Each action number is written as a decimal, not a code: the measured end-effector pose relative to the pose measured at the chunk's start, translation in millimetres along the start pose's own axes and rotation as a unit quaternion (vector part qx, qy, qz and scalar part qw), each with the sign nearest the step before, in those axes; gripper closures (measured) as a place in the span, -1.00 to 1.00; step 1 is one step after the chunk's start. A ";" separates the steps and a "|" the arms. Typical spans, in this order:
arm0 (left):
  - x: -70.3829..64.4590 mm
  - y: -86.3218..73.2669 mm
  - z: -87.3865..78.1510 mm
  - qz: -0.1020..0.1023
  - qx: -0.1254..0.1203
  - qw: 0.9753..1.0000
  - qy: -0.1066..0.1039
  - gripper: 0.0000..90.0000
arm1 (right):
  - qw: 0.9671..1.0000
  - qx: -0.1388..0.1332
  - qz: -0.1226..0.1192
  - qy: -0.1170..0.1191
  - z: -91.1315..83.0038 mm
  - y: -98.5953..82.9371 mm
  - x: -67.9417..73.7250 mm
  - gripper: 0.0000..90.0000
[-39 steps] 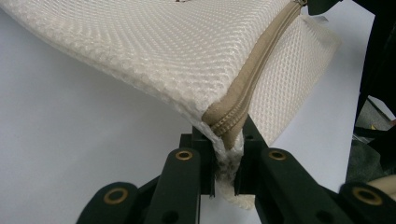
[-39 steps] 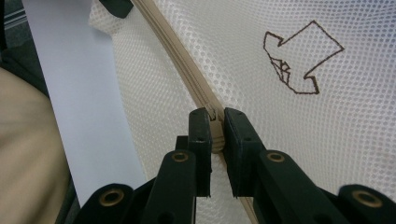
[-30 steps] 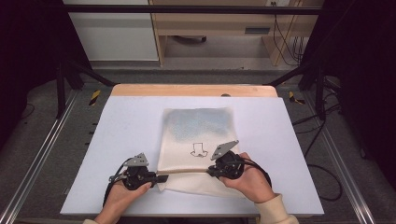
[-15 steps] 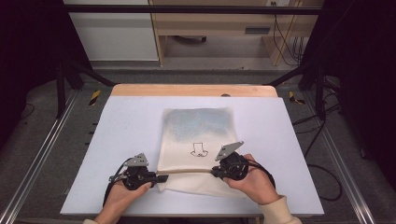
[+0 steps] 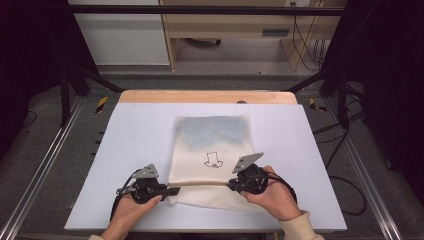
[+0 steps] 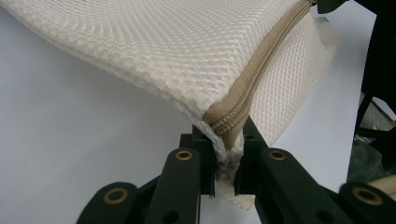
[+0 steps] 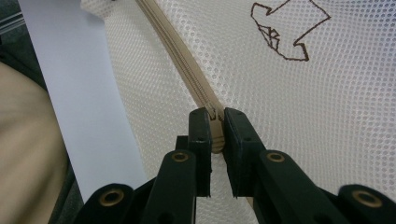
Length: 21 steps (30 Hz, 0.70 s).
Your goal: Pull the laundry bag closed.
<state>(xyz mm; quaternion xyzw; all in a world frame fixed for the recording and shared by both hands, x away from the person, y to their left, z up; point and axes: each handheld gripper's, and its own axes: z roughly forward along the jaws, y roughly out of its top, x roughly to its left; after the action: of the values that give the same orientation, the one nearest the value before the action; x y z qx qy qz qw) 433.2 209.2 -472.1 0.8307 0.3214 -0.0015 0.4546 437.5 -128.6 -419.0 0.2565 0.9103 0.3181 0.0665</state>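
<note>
Left gripper view: mesh laundry bag's (image 6: 154, 51) corner is being pinched by the left gripper (image 6: 225, 161); its zipper (image 7: 187, 70) is being clamped by the right gripper (image 7: 215, 128).

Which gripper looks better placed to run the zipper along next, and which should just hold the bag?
Right, probably. The right gripper is clamped on the zipper at its slider, so it can draw it along. The left gripper pinches the mesh bag at its corner, at the zipper's end, suited to anchoring.

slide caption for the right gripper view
Right tool shut on the zip pull of a mesh bag printed with a line drawing.
</note>
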 end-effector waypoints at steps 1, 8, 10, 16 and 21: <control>-0.1 0.0 0.1 0.000 0.000 1.000 0.000 0.82 | 1.000 0.002 -0.002 -0.001 -0.7 -0.1 0.2 0.82; 0.2 0.0 -0.2 0.000 0.000 1.000 0.001 0.82 | 1.000 0.002 0.000 0.000 -1.8 -1.8 -0.3 0.82; 0.0 0.1 -0.1 0.000 0.000 1.000 0.000 0.82 | 1.000 -0.001 0.003 0.000 -2.4 -2.6 -0.8 0.82; 0.5 0.0 -0.6 0.000 0.000 1.000 0.002 0.82 | 1.000 0.004 0.003 -0.004 -3.6 -4.9 -2.3 0.82; 0.0 0.3 -0.9 0.003 -0.003 1.000 0.004 0.82 | 1.000 0.000 0.005 -0.004 -4.7 -6.3 -2.7 0.82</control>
<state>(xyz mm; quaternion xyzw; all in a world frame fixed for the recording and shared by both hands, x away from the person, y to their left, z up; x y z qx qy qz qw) 433.1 209.7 -471.4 0.8302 0.3208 0.0044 0.4558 435.9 -136.7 -419.2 0.2628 0.9086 0.3173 0.0688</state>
